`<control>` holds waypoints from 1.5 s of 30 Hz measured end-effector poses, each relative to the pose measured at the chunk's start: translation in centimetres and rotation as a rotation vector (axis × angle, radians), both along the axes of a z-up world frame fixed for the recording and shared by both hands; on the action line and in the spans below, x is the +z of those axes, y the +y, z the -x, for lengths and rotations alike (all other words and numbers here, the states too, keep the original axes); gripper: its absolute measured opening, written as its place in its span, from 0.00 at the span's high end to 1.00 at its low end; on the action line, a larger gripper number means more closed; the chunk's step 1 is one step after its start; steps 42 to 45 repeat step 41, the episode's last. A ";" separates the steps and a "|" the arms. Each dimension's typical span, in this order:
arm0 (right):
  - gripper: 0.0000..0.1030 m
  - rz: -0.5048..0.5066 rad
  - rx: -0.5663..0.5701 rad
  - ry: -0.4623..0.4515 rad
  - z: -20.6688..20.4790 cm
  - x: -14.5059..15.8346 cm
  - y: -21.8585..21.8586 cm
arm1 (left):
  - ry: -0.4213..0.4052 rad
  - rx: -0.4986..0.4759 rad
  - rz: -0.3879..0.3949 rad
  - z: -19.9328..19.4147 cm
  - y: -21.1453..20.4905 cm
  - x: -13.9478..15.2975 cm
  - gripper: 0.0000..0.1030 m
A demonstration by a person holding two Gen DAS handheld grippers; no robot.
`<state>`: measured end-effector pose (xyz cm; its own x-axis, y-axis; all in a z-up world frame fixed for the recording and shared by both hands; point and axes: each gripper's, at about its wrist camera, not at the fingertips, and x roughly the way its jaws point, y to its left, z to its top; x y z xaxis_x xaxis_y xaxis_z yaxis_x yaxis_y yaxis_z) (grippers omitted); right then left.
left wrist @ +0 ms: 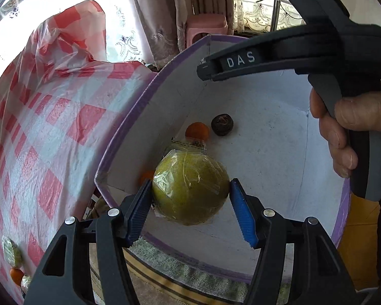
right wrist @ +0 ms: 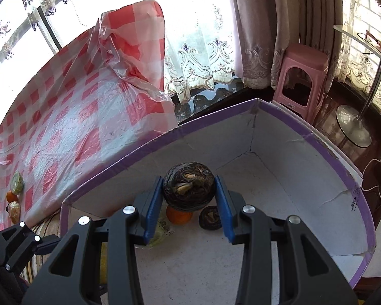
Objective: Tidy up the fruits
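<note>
Gripping a plastic-wrapped green fruit (left wrist: 190, 190), the left gripper (left wrist: 190, 200) holds it between its blue pads above the white box (left wrist: 266, 152) floor. Ahead of its jaws lie an orange (left wrist: 197, 132) and a dark fruit (left wrist: 222, 124). The right gripper (right wrist: 189, 198) clamps another dark round fruit (right wrist: 189, 189) over the same box; an orange and a small dark fruit lie below its jaws.

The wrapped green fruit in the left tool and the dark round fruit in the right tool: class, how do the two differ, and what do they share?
1. The wrapped green fruit is yellow-green; the dark round fruit is brown-black.
2. The green fruit is covered in clear film; the dark fruit is bare, with a rough, wrinkled skin.
3. The green fruit sits in the left tool, the dark fruit in the right tool.
Both are round and held over the purple-rimmed box.
</note>
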<state>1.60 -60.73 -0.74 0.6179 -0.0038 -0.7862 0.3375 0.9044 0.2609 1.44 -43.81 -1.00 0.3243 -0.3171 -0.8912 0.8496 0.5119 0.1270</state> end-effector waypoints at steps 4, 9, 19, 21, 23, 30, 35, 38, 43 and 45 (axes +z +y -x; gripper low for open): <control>0.60 -0.014 -0.014 0.029 -1.0 -1.3 -0.8 | 0.020 -0.033 -0.084 0.0 -1.0 -2.3 0.41; 0.60 -0.052 -0.020 0.072 -2.3 -3.1 -1.8 | -0.040 -0.093 -0.210 0.5 -2.5 -4.2 0.41; 0.59 -0.078 -0.001 0.165 -4.0 -6.6 -1.8 | -0.103 -0.133 -0.361 0.3 -3.5 -7.5 0.41; 0.59 -0.076 0.016 0.183 -4.2 -7.1 -1.5 | -0.122 -0.129 -0.375 0.2 -3.6 -7.8 0.41; 0.59 -0.076 0.023 0.191 -4.4 -7.4 -1.2 | -0.122 -0.128 -0.376 0.1 -3.4 -7.8 0.41; 0.45 -0.075 0.030 0.194 -4.7 -7.8 -0.7 | -0.143 -0.114 -0.377 0.0 -3.5 -8.1 0.31; 0.38 -0.068 0.019 0.186 -4.5 -7.3 -0.6 | -0.160 -0.097 -0.358 -0.5 -3.4 -7.5 0.26; 0.34 -0.057 0.018 0.171 -4.2 -6.5 -0.4 | -0.188 -0.091 -0.337 -0.2 -3.3 -6.8 0.21; 0.33 -0.043 0.010 0.149 -3.7 -5.7 -0.3 | -0.217 -0.082 -0.309 0.0 -2.8 -5.8 0.20; 0.33 -0.043 0.010 0.149 -3.7 -5.7 -0.3 | -0.217 -0.082 -0.309 0.0 -2.8 -5.8 0.20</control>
